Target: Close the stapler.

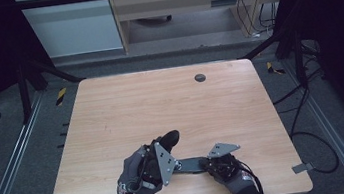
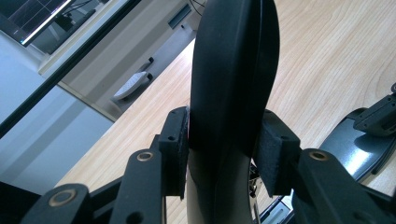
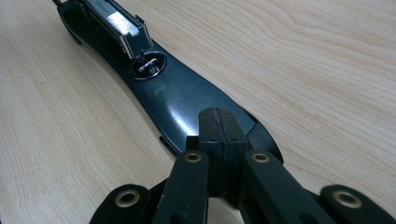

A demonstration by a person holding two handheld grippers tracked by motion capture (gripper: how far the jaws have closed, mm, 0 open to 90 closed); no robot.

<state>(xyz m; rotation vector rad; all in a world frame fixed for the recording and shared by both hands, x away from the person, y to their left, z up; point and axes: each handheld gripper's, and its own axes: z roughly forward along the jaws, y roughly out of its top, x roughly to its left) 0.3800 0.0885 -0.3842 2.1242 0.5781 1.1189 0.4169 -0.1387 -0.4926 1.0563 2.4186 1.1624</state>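
A black stapler lies swung open near the table's front edge. Its flat base (image 1: 191, 165) rests on the wood, while the black top arm (image 1: 170, 137) stands tilted upward. My left gripper (image 1: 167, 149) is shut on that top arm (image 2: 233, 70), with a pad (image 2: 180, 149) pressed against each side. My right gripper (image 1: 206, 164) is shut, its pads (image 3: 222, 135) closed against each other with nothing between them, and the tips rest on the near end of the base (image 3: 182, 102). The metal magazine (image 3: 119, 23) and the round anvil (image 3: 149, 65) lie beyond them.
The wooden table (image 1: 160, 98) has a round cable port (image 1: 200, 77) near its far edge. Metal rails run along both sides, and cables lie on the floor at the right. A wooden cabinet (image 1: 177, 0) stands behind the table.
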